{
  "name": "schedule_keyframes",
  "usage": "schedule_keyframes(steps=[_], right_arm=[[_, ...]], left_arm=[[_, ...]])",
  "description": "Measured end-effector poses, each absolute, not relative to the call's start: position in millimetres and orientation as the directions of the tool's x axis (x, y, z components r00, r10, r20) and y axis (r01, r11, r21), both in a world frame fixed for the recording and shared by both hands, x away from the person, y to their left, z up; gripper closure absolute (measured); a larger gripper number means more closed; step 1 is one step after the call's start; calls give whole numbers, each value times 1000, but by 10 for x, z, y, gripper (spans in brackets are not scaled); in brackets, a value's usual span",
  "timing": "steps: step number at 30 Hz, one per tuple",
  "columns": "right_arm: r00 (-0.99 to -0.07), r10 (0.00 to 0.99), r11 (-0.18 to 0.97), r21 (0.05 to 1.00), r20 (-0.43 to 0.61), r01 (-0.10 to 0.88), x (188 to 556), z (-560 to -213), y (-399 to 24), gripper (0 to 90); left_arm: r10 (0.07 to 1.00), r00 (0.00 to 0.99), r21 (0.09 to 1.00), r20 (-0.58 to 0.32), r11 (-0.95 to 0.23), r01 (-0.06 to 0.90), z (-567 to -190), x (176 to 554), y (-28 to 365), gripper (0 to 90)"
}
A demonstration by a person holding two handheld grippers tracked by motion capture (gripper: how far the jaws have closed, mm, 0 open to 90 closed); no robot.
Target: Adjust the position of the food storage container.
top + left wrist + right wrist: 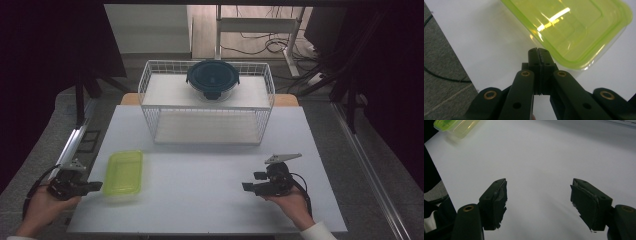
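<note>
A yellow-green lidded plastic container [123, 173] lies on the white table [200, 165] at the front left; it also shows close up in the left gripper view [571, 27] and far off in the right gripper view [454, 126]. My left gripper [98, 186] is shut with nothing between its jaws, its tips [539, 53] just short of the container's near rim. My right gripper [251, 182] rests at the front right, open and empty over bare table [537, 202]. A round dark-lidded glass bowl [213, 79] sits on top of a white wire rack [206, 102] at the back.
The wire rack has a shelf below its top level. A table edge and grey floor lie just left of my left gripper [446, 82]. Cables and a desk frame [260, 30] stand beyond the table.
</note>
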State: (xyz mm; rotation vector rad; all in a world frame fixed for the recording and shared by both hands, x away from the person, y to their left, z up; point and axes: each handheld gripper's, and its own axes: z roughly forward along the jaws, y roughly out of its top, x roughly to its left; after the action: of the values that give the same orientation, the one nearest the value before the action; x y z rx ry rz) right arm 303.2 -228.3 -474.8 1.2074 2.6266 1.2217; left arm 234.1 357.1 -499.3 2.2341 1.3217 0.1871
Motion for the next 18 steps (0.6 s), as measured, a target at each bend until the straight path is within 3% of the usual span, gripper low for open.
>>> schedule_keyframes(steps=[7,18], right_arm=[[-701,648,402,648,298,647,3037,-4750,-2288,293],[-701,646,402,645,302,649,3034,-4751,-2290,293]], left_arm=[[827,543,471,-149,-423,774,-5101,2339,3408,899],[764,622,492,-171,-481,726,-5098,2413,2896,898]])
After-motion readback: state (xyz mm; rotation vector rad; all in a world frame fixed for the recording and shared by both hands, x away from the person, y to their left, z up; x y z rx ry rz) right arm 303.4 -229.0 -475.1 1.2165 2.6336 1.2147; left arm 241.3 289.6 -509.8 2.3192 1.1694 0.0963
